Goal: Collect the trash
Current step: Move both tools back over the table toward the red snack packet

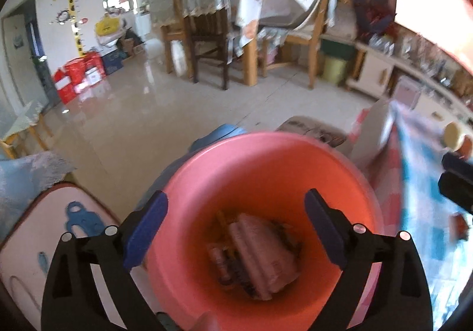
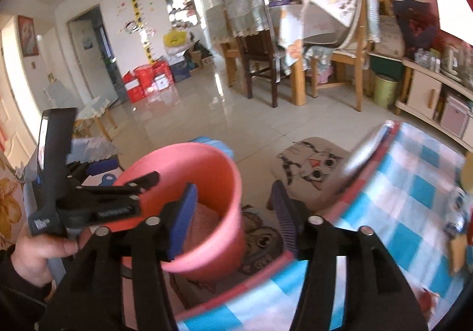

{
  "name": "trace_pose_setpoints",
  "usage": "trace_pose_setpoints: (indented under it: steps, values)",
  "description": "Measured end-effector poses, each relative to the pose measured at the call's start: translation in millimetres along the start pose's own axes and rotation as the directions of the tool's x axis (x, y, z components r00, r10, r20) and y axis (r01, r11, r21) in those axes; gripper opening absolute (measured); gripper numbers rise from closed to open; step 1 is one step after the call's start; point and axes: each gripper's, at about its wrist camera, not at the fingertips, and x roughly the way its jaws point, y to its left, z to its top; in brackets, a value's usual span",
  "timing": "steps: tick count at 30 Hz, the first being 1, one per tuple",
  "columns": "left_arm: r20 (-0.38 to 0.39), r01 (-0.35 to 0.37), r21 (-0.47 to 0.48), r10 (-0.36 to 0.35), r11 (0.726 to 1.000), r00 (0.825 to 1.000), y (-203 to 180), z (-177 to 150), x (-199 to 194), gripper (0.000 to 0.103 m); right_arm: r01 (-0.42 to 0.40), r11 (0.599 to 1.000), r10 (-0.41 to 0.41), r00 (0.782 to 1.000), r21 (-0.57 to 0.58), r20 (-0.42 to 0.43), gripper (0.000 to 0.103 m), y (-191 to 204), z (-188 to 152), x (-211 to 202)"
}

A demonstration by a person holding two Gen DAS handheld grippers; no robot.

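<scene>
Blue-padded fingers of the left gripper [image 1: 236, 235] stand wide apart over the pink bucket [image 1: 340, 171], nothing between them. Crumpled trash [image 1: 260, 254] already lies at the bucket's bottom. The right gripper [image 2: 233, 212] hangs beside the bucket with jaws parted and empty, above the checked tablecloth [image 2: 414, 201]. A careless swing could clip the rim and tip the bucket. Blur hides what the trash actually is, and anything left on the cloth.

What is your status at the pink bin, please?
Left gripper open over pink bin, nothing held. Right gripper open, empty. Trash in bin. Nothing in the way.
</scene>
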Motion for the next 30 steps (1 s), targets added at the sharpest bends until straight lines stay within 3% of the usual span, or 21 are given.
trace_pose_setpoints:
  steps: [5,9,12,15,23,30]
  values:
    - [0.037,0.128,-0.031,-0.127,0.991,0.991,-4,4,-17,0.094,0.054,0.997,-0.055,0.998,0.047,0.016,0.061,-40,-15,-39]
    - [0.024,0.173,-0.054,-0.172,0.983,0.985,-5,10,-23,0.094,0.082,0.994,-0.085,0.996,0.072,0.038,0.061,-68,-33,-76]
    - [0.033,0.169,-0.031,-0.168,0.985,0.985,-15,14,-33,0.094,0.116,0.99,-0.121,0.991,0.084,0.056,0.063,-88,-50,-109]
    - [0.044,0.207,0.0,-0.207,0.978,0.977,-34,15,-44,0.094,0.214,0.975,-0.217,0.975,0.069,0.045,0.067,-116,-78,-142]
    - [-0.009,0.348,0.125,-0.349,0.929,0.937,-145,-4,-51,0.094,0.331,0.939,-0.33,0.944,0.095,-0.031,0.067,-174,-140,-185]
    - [-0.124,0.461,0.258,-0.445,0.849,0.887,-276,-41,-40,0.094,0.413,0.9,-0.412,0.911,0.14,-0.035,0.067,-219,-157,-215]
